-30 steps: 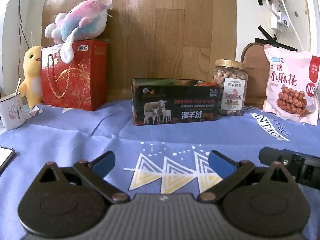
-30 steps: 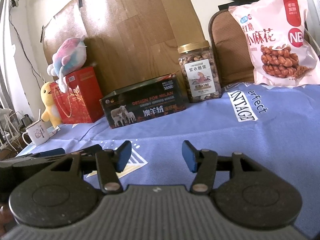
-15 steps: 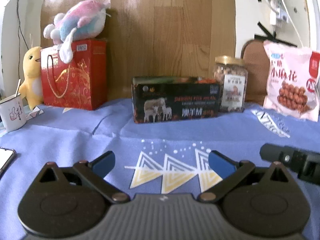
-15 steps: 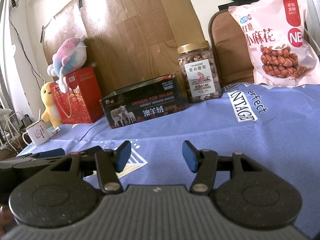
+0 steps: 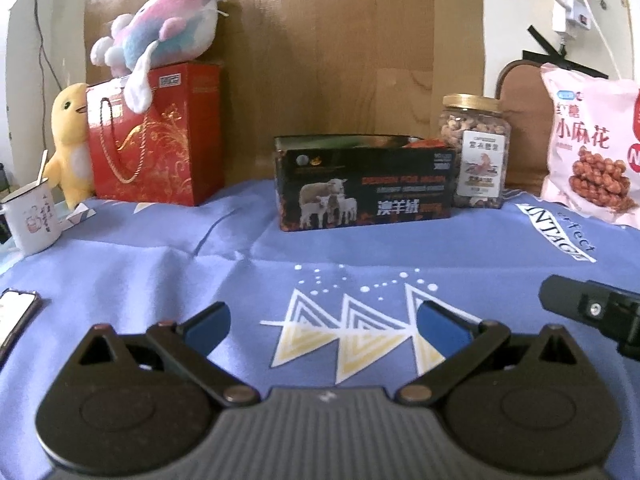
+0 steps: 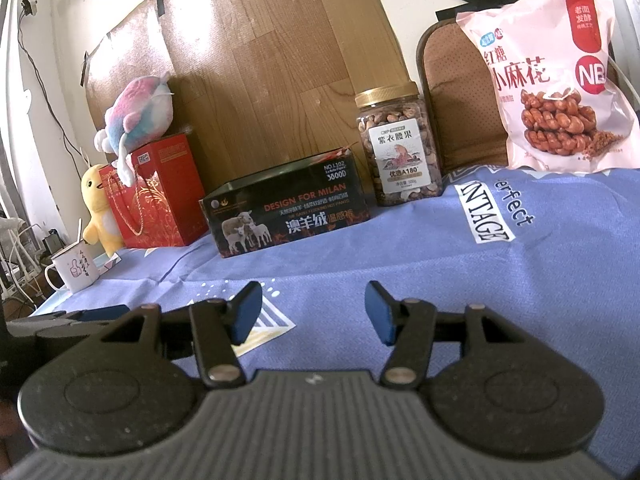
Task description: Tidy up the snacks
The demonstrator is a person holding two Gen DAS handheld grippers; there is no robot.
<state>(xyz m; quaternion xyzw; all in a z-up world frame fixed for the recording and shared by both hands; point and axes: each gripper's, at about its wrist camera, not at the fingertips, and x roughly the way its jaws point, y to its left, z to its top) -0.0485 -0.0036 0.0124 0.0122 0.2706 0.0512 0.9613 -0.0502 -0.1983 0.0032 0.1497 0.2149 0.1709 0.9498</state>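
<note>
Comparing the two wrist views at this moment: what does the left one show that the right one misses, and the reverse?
Left wrist only: a phone at the left edge of the cloth.

Right wrist only: cables beyond the cloth's left end, and the whole snack bag, which the left view crops.

Both: black box, nut jar, red bag, plush toys, mug, blue cloth. Both the left gripper and the right gripper are open and empty.

Soft daylight, glare on wood panel (image 6: pixel 256 52) — fisheye-bent edges
</note>
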